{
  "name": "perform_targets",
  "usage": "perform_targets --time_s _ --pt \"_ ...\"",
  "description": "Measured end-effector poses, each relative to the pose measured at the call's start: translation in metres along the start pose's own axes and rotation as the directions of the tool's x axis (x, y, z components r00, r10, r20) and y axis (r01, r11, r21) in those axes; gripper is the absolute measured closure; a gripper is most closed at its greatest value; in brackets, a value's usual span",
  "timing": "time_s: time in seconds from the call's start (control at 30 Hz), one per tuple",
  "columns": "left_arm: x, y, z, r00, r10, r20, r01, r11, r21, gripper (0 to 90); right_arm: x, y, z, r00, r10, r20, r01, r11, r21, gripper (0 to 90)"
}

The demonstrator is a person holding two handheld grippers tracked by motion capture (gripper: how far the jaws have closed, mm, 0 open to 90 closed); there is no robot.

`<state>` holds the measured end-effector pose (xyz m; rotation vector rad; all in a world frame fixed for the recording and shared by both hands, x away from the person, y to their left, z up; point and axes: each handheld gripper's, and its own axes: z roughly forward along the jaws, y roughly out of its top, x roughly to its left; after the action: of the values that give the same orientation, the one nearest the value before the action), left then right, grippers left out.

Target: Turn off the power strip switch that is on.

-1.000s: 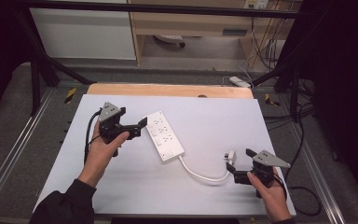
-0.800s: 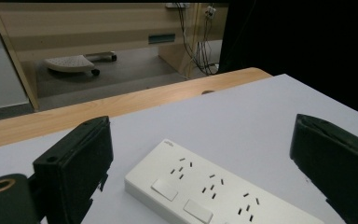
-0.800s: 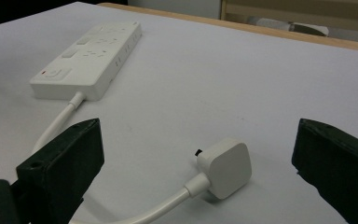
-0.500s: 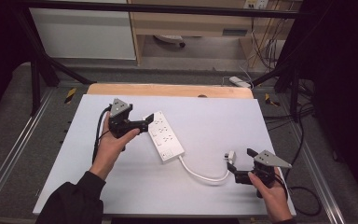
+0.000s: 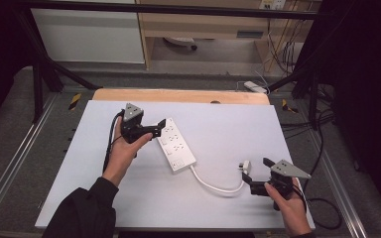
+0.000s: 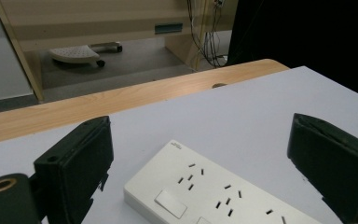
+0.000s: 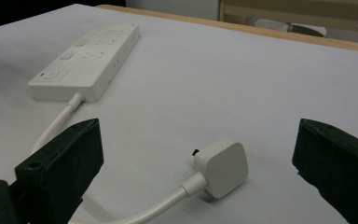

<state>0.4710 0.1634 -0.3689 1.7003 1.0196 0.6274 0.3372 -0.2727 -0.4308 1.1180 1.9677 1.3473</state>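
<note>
White power strip point(image 5: 176, 146) lies flat on the white bench point(image 5: 228, 124), centre-left of the high view. Long axis runs diagonal, upper left to lower right; cord end points lower right. White cord point(image 5: 213, 184) leaves that end, curves w/ a dip toward the plug point(image 5: 245, 165) at lower right, plug lying on the bench.

Left claw point(image 5: 159, 126) sits at the strip's upper-left end, jaws spread wide; in the left gripper view the strip point(image 6: 223, 196) lies between and below them, no contact seen. Holds nothing.

Right claw point(image 5: 247, 174) at lower right, jaws also spread wide, either side of the plug point(image 7: 221, 167) in the right gripper view, not touching it. Empty.
</note>
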Motion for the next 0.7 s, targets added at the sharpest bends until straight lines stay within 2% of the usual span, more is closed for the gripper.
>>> perform_targets --time_s 0.27,0.37,0.47,0.7 --pt "0.004 -0.005 0.01 0.9998 0.01 -0.02 -0.01 0.9997 0.023 7.5 0.0 0.0 0.0 0.9999 0.012 -0.001 -0.012 1.0 -0.003 2.2" --pt "0.006 -0.005 0.012 0.9994 0.013 -0.032 -0.012 0.9998 0.018 7.7 0.001 0.0 0.001 1.0 0.003 -0.003 -0.003 1.0 -0.002 2.3" --pt "0.008 -0.006 0.015 0.9994 -0.031 -0.015 0.031 0.9993 0.019 8.2 0.001 0.0 0.0 1.0 0.002 -0.003 -0.002 1.0 -0.001 2.2" --pt "0.014 -0.011 0.022 0.9987 -0.014 -0.048 0.016 0.9992 0.038 9.2 -0.002 0.0 -0.001 0.9999 0.014 0.003 -0.014 1.0 -0.008 2.2"
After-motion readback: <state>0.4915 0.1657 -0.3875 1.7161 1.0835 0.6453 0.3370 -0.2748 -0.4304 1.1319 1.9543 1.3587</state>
